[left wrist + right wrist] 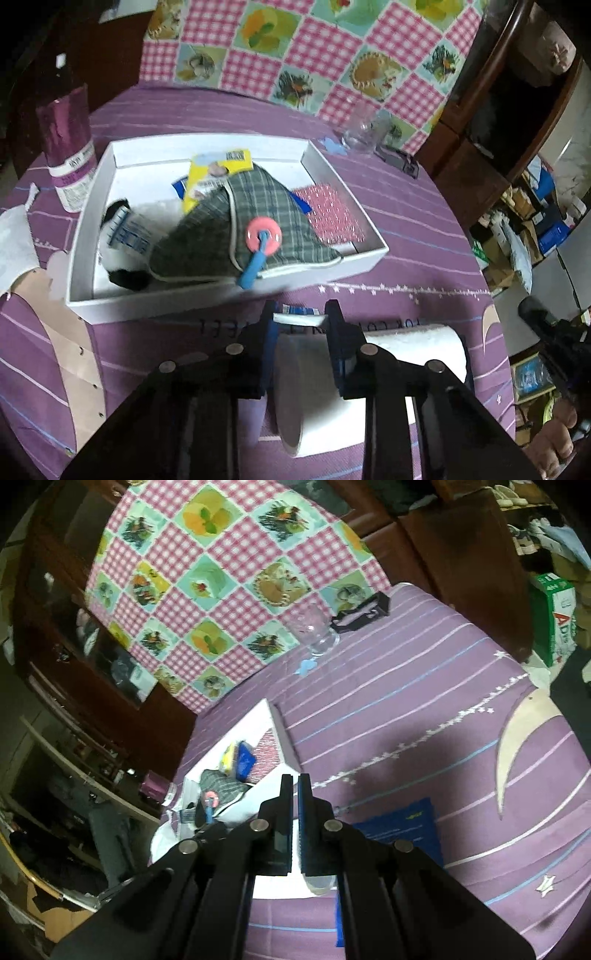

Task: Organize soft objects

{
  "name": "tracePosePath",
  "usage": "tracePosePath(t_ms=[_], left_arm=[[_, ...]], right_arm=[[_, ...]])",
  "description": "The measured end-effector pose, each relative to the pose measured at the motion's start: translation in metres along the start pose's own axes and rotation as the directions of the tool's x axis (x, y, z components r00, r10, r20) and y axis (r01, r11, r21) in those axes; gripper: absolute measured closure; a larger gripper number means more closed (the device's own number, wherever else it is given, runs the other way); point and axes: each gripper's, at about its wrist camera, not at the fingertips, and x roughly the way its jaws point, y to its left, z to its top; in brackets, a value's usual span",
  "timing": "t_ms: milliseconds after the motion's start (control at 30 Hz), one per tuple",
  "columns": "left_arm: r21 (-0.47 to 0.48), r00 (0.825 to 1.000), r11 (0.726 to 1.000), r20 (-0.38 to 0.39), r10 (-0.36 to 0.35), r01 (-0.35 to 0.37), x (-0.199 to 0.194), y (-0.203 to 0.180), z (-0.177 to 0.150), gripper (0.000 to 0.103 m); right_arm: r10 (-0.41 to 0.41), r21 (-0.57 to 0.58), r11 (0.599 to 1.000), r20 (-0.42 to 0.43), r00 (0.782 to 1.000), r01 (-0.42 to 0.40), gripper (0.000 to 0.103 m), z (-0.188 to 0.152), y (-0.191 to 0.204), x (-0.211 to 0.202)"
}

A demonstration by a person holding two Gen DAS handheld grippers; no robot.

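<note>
your left gripper [301,314] has its fingers [267,325] narrowed onto the white toilet paper roll [321,384], one each side of its near wall; can't tell if the pads are really biting. the roll lies on its side on the purple worktop [406,236], just in front of the white box [110,299] holding the plaid cloth [266,206]. your right gripper [294,786] has its fingers together on nothing, with bare worktop to its right.

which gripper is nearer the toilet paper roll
Left. The left gripper straddles the toilet paper roll, a finger on each side of its wall. The right gripper is shut and empty, off to the side.
</note>
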Motion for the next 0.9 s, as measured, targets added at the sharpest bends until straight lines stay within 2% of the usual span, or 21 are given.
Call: tracePosePath(t_ms=[67, 167, 267, 300, 333, 433, 567, 633, 800, 900], left_arm=[[-0.004, 1.0, 1.0, 0.023, -0.001, 0.002, -0.005, 0.001, 0.001, 0.079], [0.002, 0.998, 1.0, 0.061, 0.009, -0.009, -0.013, 0.001, 0.001, 0.079], [0.007, 0.995, 1.0, 0.096, -0.012, 0.012, -0.021, -0.002, 0.0, 0.079], [0.009, 0.994, 1.0, 0.103, -0.018, 0.018, -0.024, -0.004, 0.0, 0.079], [0.017, 0.992, 0.999, 0.121, -0.03, 0.029, -0.029, -0.006, -0.001, 0.079], [0.041, 0.986, 0.998, 0.156, -0.059, 0.053, -0.038, -0.014, -0.003, 0.079], [0.072, 0.98, 0.994, 0.175, -0.096, 0.084, -0.044, -0.025, -0.006, 0.079], [0.082, 0.979, 0.993, 0.177, -0.102, 0.088, -0.044, -0.028, -0.008, 0.079], [0.093, 0.983, 0.993, 0.162, -0.091, 0.077, -0.036, -0.034, -0.01, 0.079], [0.089, 0.983, 0.993, 0.159, -0.089, 0.075, -0.035, -0.033, -0.011, 0.079]], right_arm=[[-0.043, 0.017, 0.999, -0.032, 0.999, 0.044, 0.1, 0.003, -0.007, 0.004], [-0.111, 0.012, 0.994, -0.068, 0.991, 0.112, 0.09, 0.004, -0.011, 0.01], [-0.189, -0.034, 0.982, -0.083, 0.978, 0.187, 0.067, 0.003, -0.01, 0.013], [-0.203, -0.043, 0.979, -0.084, 0.975, 0.2, 0.056, 0.002, -0.01, 0.013], [-0.208, -0.049, 0.978, -0.088, 0.974, 0.204, 0.05, 0.002, -0.01, 0.014], [-0.226, -0.072, 0.973, -0.121, 0.967, 0.218, 0.048, -0.001, -0.011, 0.018], [-0.318, -0.144, 0.945, -0.178, 0.931, 0.295, 0.046, -0.009, -0.013, 0.025], [-0.379, -0.183, 0.92, -0.201, 0.903, 0.346, 0.046, -0.015, -0.016, 0.029], [-0.467, -0.265, 0.874, -0.223, 0.855, 0.408, 0.046, -0.024, -0.017, 0.044], [-0.549, -0.379, 0.81, -0.225, 0.805, 0.447, 0.046, -0.037, -0.009, 0.058]])
